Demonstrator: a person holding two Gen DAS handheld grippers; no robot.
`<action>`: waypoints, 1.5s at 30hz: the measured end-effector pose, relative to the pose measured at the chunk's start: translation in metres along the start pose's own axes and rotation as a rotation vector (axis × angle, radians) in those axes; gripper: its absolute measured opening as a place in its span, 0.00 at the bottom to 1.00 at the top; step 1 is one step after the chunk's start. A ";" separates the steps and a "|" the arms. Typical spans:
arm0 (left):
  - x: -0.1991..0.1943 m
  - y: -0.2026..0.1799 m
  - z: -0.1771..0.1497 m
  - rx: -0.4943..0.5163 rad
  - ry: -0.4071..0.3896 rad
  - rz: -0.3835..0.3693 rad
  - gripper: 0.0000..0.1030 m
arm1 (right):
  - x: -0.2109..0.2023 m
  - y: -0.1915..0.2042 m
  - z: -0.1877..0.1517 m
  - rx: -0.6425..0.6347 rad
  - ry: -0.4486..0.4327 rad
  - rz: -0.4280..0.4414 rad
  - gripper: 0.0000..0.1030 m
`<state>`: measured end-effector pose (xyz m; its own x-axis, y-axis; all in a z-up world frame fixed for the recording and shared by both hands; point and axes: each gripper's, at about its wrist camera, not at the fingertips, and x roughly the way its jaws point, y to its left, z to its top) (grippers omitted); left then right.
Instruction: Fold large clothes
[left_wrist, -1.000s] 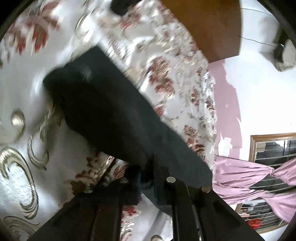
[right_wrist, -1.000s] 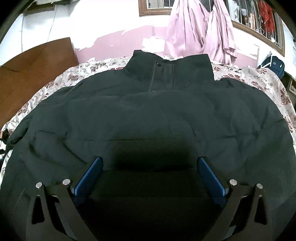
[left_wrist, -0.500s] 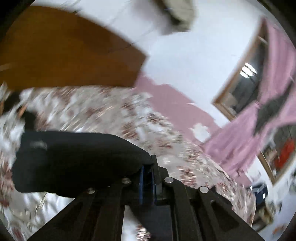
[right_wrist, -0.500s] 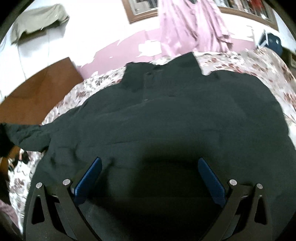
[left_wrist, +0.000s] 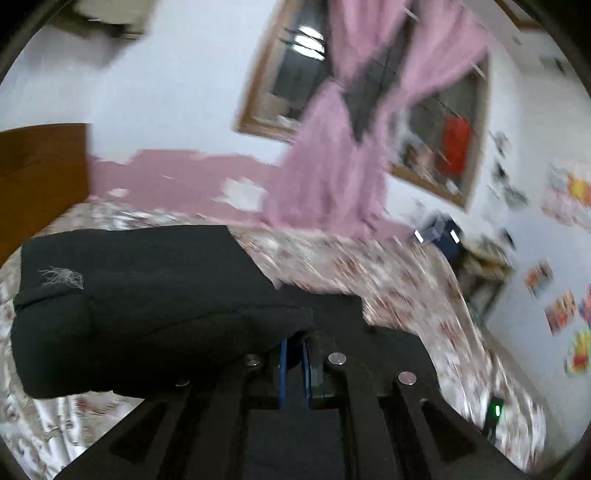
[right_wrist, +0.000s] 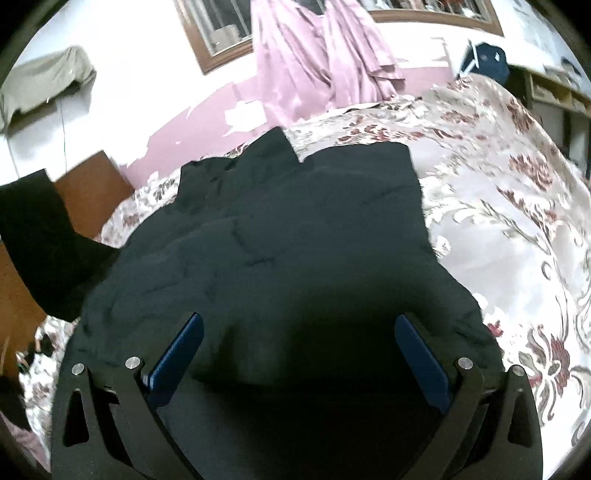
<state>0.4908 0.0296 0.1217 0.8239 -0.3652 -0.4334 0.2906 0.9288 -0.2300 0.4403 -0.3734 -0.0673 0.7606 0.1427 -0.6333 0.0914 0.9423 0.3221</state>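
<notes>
A large dark jacket (right_wrist: 295, 236) lies spread on the flowered bedspread (right_wrist: 517, 229), collar toward the far wall. My right gripper (right_wrist: 295, 343) hovers just above its lower part, open, with nothing between the blue pads (right_wrist: 177, 350). One black sleeve (right_wrist: 40, 243) is lifted at the left of that view. In the left wrist view my left gripper (left_wrist: 294, 345) is shut on that sleeve (left_wrist: 140, 306), which hangs to the left of the fingers above the bed, cuff end toward the left.
A brown wooden headboard (right_wrist: 92, 188) stands at the left of the bed. Pink curtains (right_wrist: 314, 62) hang by a framed window on the far wall. A dark blue bag (right_wrist: 487, 62) and shelves sit at the right. Bare bedspread lies right of the jacket.
My left gripper has risen and rolled, lifting the sleeve off the bedspread and toward the jacket body. My right gripper has shifted across the jacket, which now looks narrower on the right.
</notes>
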 end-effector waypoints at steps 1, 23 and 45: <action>0.008 -0.013 -0.007 0.034 0.029 -0.021 0.06 | 0.000 -0.003 -0.001 0.003 -0.001 0.006 0.99; 0.051 -0.095 -0.174 0.449 0.601 -0.271 0.69 | 0.009 -0.016 -0.025 -0.014 -0.006 0.043 0.99; -0.031 0.088 -0.165 -0.137 0.453 0.116 0.83 | -0.013 0.142 -0.051 -0.519 0.034 0.137 0.99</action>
<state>0.4109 0.1122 -0.0292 0.5437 -0.2793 -0.7915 0.1175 0.9591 -0.2577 0.4104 -0.2256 -0.0489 0.7215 0.2765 -0.6348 -0.3437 0.9389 0.0183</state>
